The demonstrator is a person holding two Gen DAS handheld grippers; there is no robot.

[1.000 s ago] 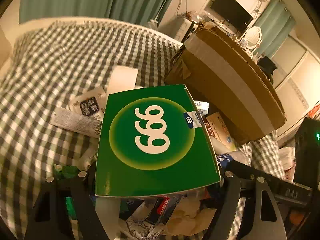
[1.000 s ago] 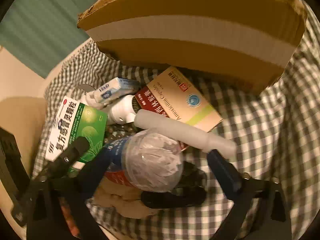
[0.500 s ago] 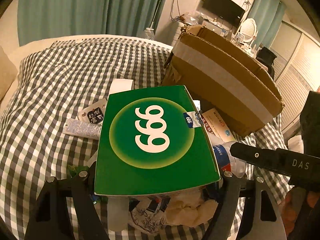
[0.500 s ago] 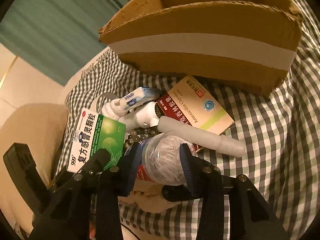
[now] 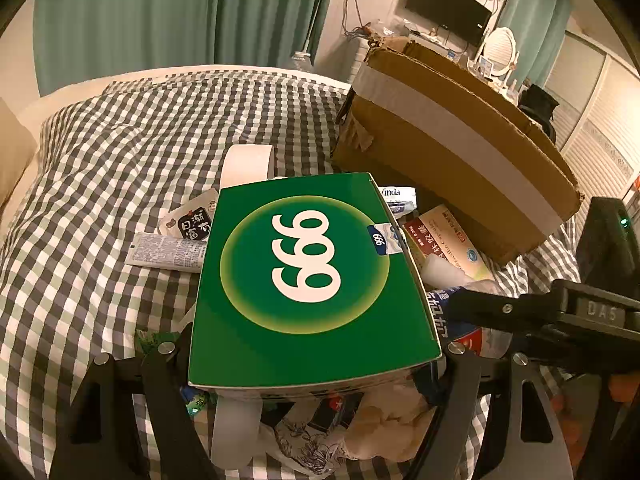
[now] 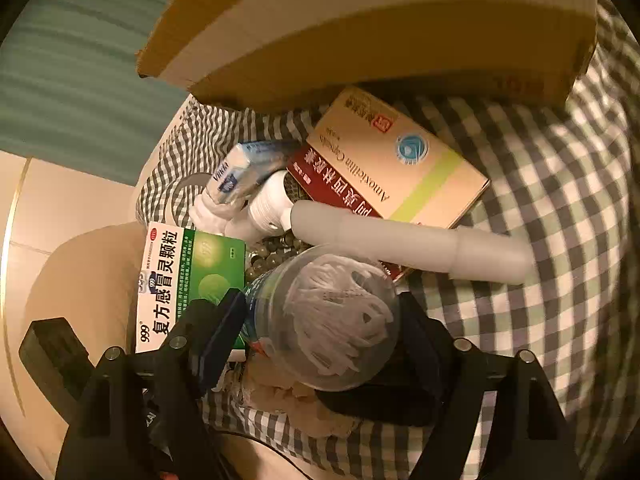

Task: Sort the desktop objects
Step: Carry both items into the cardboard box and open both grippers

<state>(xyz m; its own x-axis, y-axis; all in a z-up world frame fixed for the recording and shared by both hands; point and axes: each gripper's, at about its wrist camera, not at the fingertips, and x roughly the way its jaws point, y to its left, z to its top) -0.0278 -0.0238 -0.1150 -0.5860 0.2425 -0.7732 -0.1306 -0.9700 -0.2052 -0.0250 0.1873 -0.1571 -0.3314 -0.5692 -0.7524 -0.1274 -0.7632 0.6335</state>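
Left gripper (image 5: 316,364) jaws pinching light, crushable green box (image 5: 308,264) by its side edges; right gripper (image 6: 320,328) jaws just reopened, straddling slippery, thin-walled plastic bottle (image 6: 328,316) — grip mid-body.

Green box (image 5: 308,276): large white "999" in round badge, read upside down; small blue "999" tab at edge. Same box (image 6: 188,280), side panel: "999" and "复方感冒灵颗粒". Tissue pack (image 6: 244,172): "Vinda". Beige-and-red box (image 6: 396,164): "Amoxicillin Capsules", red Chinese lettering. Right gripper body (image 5: 600,312): "DAS". White pouch (image 5: 192,224): Chinese characters on black patch.
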